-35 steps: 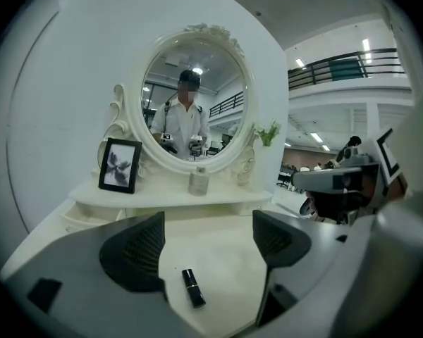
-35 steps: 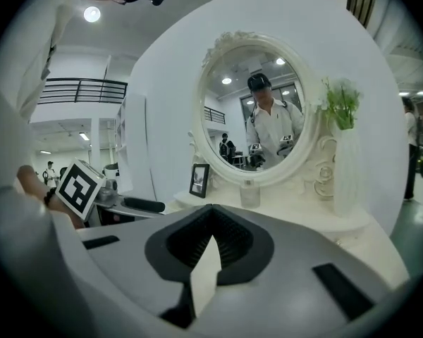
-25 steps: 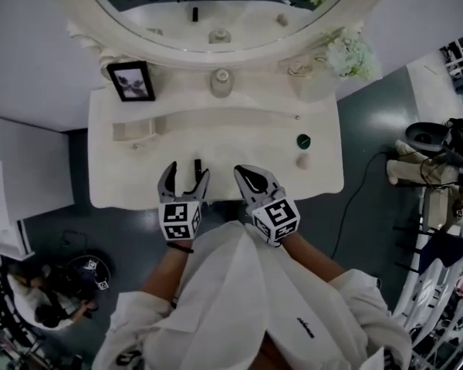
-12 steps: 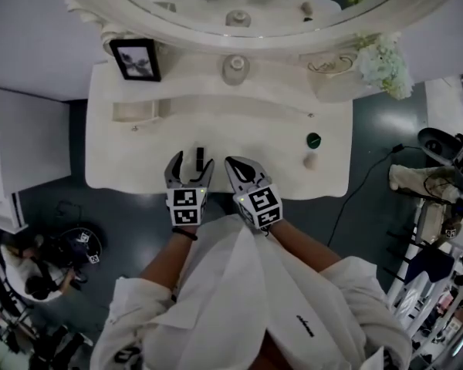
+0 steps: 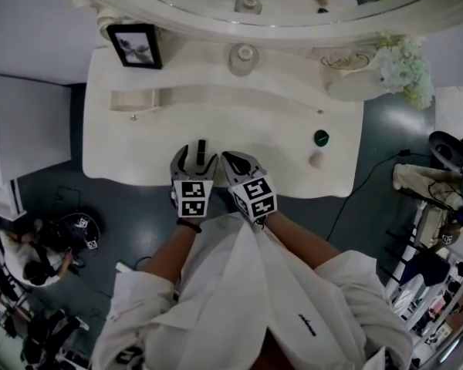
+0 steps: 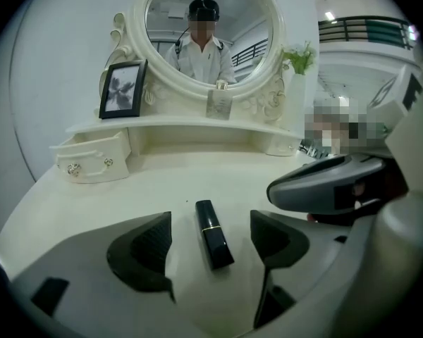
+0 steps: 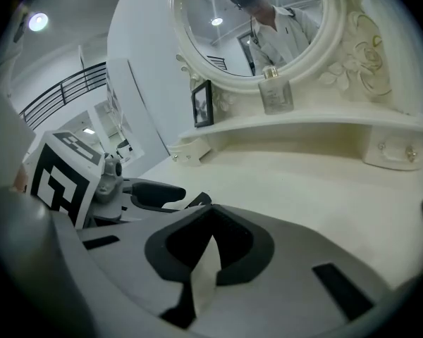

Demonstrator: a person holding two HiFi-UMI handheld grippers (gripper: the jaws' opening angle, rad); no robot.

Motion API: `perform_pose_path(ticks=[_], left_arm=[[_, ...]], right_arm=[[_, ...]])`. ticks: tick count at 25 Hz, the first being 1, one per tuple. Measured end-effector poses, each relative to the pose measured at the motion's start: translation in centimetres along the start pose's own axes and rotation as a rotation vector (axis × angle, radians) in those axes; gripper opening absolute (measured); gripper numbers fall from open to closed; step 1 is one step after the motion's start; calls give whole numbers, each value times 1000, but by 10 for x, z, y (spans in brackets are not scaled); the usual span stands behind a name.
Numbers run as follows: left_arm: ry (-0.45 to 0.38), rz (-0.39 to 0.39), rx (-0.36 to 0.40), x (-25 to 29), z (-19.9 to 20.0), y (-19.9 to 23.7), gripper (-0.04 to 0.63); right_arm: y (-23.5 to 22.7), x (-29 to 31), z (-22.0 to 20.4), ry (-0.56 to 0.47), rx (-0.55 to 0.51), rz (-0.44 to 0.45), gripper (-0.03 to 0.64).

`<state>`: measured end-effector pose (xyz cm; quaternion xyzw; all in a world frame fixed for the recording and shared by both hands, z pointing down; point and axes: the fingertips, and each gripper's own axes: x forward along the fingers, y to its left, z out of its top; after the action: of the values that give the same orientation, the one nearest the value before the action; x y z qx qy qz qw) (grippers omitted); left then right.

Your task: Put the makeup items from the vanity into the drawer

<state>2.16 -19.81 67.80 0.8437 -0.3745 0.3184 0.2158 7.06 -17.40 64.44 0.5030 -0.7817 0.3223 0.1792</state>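
Note:
A dark lipstick (image 6: 213, 234) lies flat on the white vanity top (image 5: 270, 168), near the front edge. My left gripper (image 6: 210, 238) is open, with one jaw on each side of the lipstick and neither touching it. From above, the lipstick (image 5: 201, 148) sticks out past the left gripper (image 5: 194, 163). Close to its right, my right gripper (image 5: 235, 164) is shut with nothing held. Its jaws meet over bare tabletop in the right gripper view (image 7: 208, 248). A small drawer (image 6: 92, 158) sits on the vanity's left shelf, and it looks closed.
A green round item (image 5: 322, 138) and a beige round item (image 5: 316, 159) lie at the right of the vanity top. A perfume bottle (image 5: 243, 56), a picture frame (image 5: 136, 45) and white flowers (image 5: 405, 72) stand along the back by the mirror. Another small drawer (image 7: 402, 150) is on the right.
The two grippers have drawn closer together at the front edge. The lipstick stays between the left gripper's jaws. The head view has shifted a little.

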Motion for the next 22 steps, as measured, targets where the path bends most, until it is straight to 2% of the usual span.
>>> perform_pose_path(ticks=[2,5,8,11,15,22], left_arm=[[7,-1,2,2,-3,1,360],[13,-3,4,5,-4,1,301],[22,2,17,7,-6,1,271],[33,9,30,8,-8,3,193],[31,16,43,9,-10,5,121],[17,15,42,5,-9,6,115]], right_arm=[[0,3,-4,8,12,-2,18],[0,6,-6,14,24,0,18],[-1,6,-7,18,24,1,18],[-3,7,-9,24,29,-3,18],[-3,7,-9,26,23,-1,18],[5,10,-5,29,0,13,18]])
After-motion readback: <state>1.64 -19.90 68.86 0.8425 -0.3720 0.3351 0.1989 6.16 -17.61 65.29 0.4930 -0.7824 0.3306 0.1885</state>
